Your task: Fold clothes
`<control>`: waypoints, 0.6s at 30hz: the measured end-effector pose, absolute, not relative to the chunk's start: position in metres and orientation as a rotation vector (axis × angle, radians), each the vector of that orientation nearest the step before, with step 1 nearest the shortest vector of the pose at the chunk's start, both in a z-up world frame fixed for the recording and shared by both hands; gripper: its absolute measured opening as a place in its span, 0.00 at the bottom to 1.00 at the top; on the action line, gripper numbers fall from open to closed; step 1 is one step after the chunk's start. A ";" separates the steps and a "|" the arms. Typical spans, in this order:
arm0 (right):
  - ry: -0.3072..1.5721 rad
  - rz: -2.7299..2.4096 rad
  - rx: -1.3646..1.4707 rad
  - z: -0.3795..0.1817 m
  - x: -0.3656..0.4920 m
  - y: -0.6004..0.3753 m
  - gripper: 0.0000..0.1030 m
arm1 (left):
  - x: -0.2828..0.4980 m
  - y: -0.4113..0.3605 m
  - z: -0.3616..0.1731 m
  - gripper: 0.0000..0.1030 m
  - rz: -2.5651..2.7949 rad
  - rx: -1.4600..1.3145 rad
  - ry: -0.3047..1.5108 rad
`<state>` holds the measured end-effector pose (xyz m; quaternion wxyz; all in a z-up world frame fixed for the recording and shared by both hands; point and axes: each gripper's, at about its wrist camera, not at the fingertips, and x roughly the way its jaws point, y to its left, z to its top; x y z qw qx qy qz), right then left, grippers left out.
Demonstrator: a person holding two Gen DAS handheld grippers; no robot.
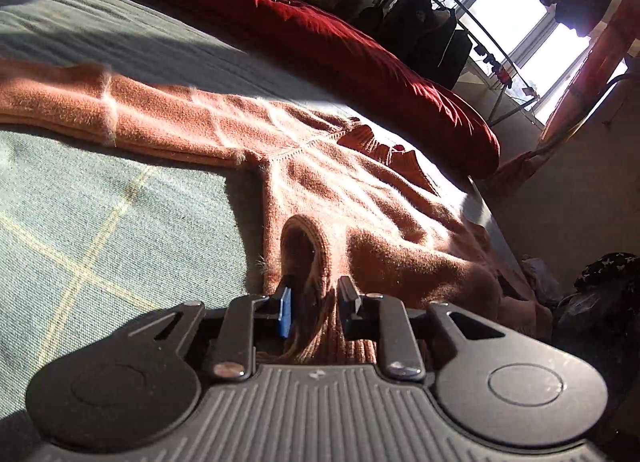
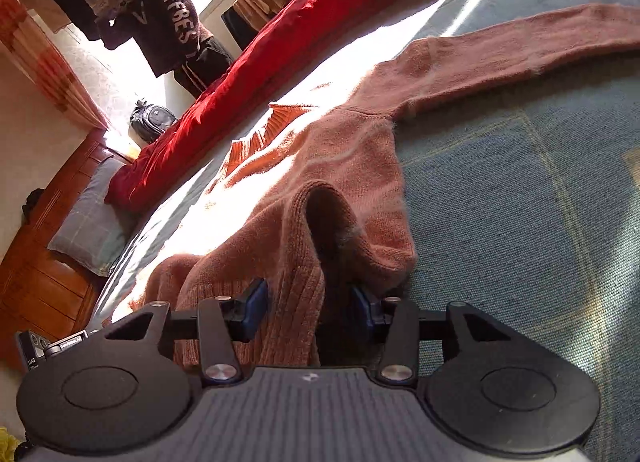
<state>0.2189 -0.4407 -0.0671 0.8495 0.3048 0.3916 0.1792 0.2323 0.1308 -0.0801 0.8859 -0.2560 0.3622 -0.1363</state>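
A fuzzy salmon-pink sweater (image 1: pixel 328 190) lies spread on the blue-green bed cover (image 1: pixel 100 222), one sleeve stretched out to the left. My left gripper (image 1: pixel 312 302) is shut on the ribbed hem, which bunches up between the pads. In the right wrist view the same sweater (image 2: pixel 340 158) lies with its other sleeve stretched to the right. My right gripper (image 2: pixel 308 306) is shut on the ribbed hem at the other side, the fabric puckered up between its blue pads (image 2: pixel 254 310).
A red duvet (image 1: pixel 320 34) lies along the far side of the bed, also in the right wrist view (image 2: pixel 248 74). The bed edge (image 1: pixel 496 238) drops off at right. A person (image 2: pixel 168 22) stands by the window. A pillow (image 2: pixel 88 222) and wooden headboard (image 2: pixel 48 262) sit at left.
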 end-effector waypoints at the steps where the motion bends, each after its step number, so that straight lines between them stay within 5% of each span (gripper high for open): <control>1: 0.829 0.389 0.638 -0.069 0.211 -0.442 0.62 | 0.226 0.134 -0.080 0.30 -0.290 -0.533 0.752; 9: 0.809 0.489 0.582 -0.083 0.188 -0.428 0.68 | 0.199 0.123 -0.084 0.48 -0.360 -0.462 0.750; 18: 0.794 0.611 0.544 -0.089 0.195 -0.409 0.68 | 0.214 0.121 -0.110 0.57 -0.396 -0.533 0.770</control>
